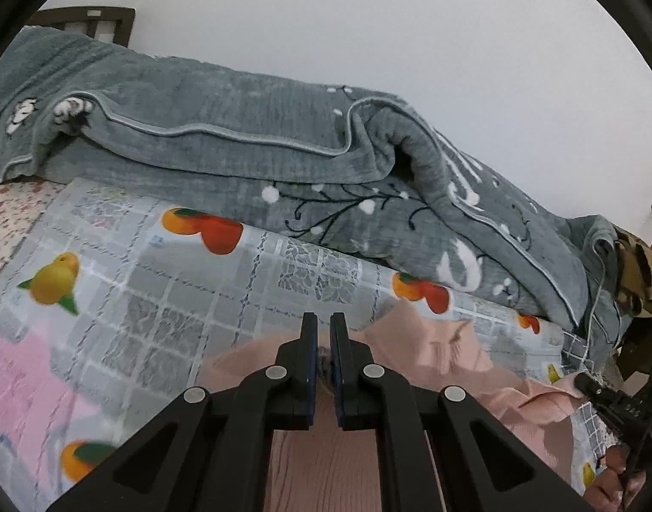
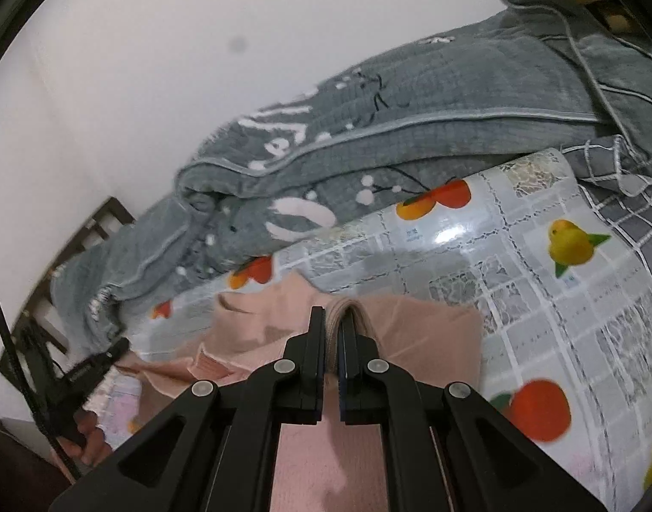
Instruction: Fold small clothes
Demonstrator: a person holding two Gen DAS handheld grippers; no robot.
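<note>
A small pink ribbed garment (image 1: 437, 341) lies partly lifted over a fruit-print plastic sheet (image 1: 163, 298). My left gripper (image 1: 323, 328) is shut on an edge of it, and pink cloth shows in the narrow slit between the blue pads. In the right wrist view the same pink garment (image 2: 415, 333) bunches into a fold that my right gripper (image 2: 333, 320) is shut on. Each view catches the other gripper at its side: the right gripper (image 1: 603, 397) by a hand (image 1: 616, 482), and the left gripper (image 2: 91, 369) at the cloth's far edge.
A thick grey blanket (image 1: 240, 136) with white flowers is heaped along the wall behind the sheet. Dark wooden bed frames (image 2: 86, 230) stand at the ends. A grey checked sheet (image 2: 624, 196) lies at the right. A floral sheet (image 1: 10, 213) shows at far left.
</note>
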